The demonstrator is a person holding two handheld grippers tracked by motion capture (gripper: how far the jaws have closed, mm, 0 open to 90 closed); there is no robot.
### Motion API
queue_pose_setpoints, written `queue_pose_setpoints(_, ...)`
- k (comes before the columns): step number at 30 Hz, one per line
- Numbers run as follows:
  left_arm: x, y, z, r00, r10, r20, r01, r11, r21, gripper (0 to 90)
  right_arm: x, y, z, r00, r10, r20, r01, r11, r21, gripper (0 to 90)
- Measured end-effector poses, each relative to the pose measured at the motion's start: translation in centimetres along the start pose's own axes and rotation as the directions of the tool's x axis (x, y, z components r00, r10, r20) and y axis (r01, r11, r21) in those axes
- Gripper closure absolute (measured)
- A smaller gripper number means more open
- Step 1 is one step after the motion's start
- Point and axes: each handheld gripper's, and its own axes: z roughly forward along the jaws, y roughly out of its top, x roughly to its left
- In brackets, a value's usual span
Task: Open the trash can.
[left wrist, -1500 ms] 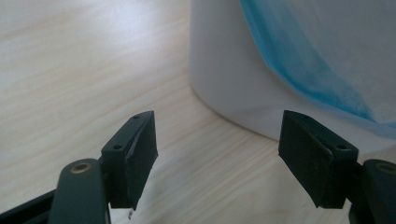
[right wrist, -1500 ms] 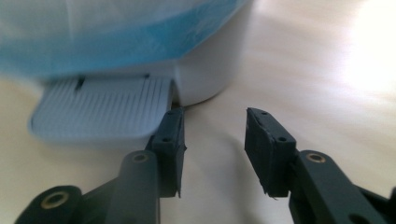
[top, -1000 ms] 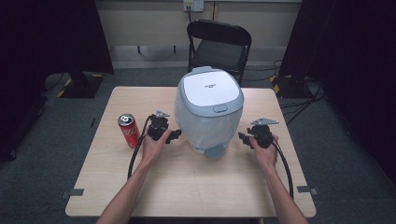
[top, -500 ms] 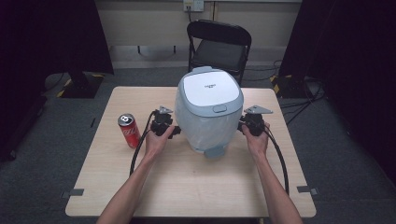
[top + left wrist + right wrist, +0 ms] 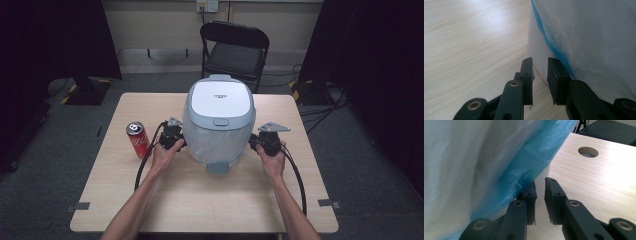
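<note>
Now both tools (image 5: 184, 141) (image 5: 252, 141) nearly closed against bin (image 5: 218, 120).

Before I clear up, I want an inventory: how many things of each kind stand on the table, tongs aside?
Lidded bin with blue liner: 1
Red drink can: 1
Total on the table: 2

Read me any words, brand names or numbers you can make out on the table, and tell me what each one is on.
Small dark print on the white lid of the lidded bin: too small to read.
White lettering on the side of the red can: too blurred to read.
Nothing else carries any text.
</note>
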Motion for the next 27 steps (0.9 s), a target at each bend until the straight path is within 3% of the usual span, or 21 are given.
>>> queue_pose_setpoints(2,-0.2,0.0,0.0,1.0000,-0.009,-0.004,0.009,1.0000,0.002,76.9,0.2,-0.1,-0.2,1.0000,-0.005,0.003,0.005,1.000,0.000,79.3)
queue_pose_setpoints(5,-0.8,0.0,-0.4,0.9999,0.011,-0.006,-0.011,0.9998,0.019,81.2,0.7,-0.4,-0.8,0.9999,-0.011,-0.006,0.011,1.000,0.003,79.5)
queue_pose_setpoints(9,-1.5,-0.7,-1.3,0.9995,0.021,0.024,-0.022,0.9995,0.024,81.2,1.1,-1.2,-1.9,0.9998,0.005,-0.017,-0.005,1.000,0.000,78.8)
queue_pose_setpoints(13,-2.8,-1.1,-2.2,0.9989,0.044,0.015,-0.045,0.9981,0.042,81.2,1.6,-1.5,-2.8,0.9999,-0.003,-0.010,0.003,1.000,0.012,78.8)
queue_pose_setpoints(18,-4.8,-1.9,-3.8,0.9959,0.075,0.050,-0.077,0.9955,0.054,81.0,1.7,-2.2,-4.5,0.9998,-0.007,-0.018,0.008,1.000,0.028,77.2)
queue_pose_setpoints(23,-5.3,-2.6,-4.5,0.9945,0.090,0.053,-0.092,0.9945,0.049,75.6,2.3,-2.6,-5.6,0.9997,-0.018,-0.019,0.019,0.999,0.042,77.4)
queue_pose_setpoints(27,-5.0,-3.4,-5.1,0.9942,0.065,0.085,-0.068,0.9971,0.033,73.5,3.5,-3.0,-6.4,0.9999,-0.015,-0.008,0.015,0.999,0.051,77.5)
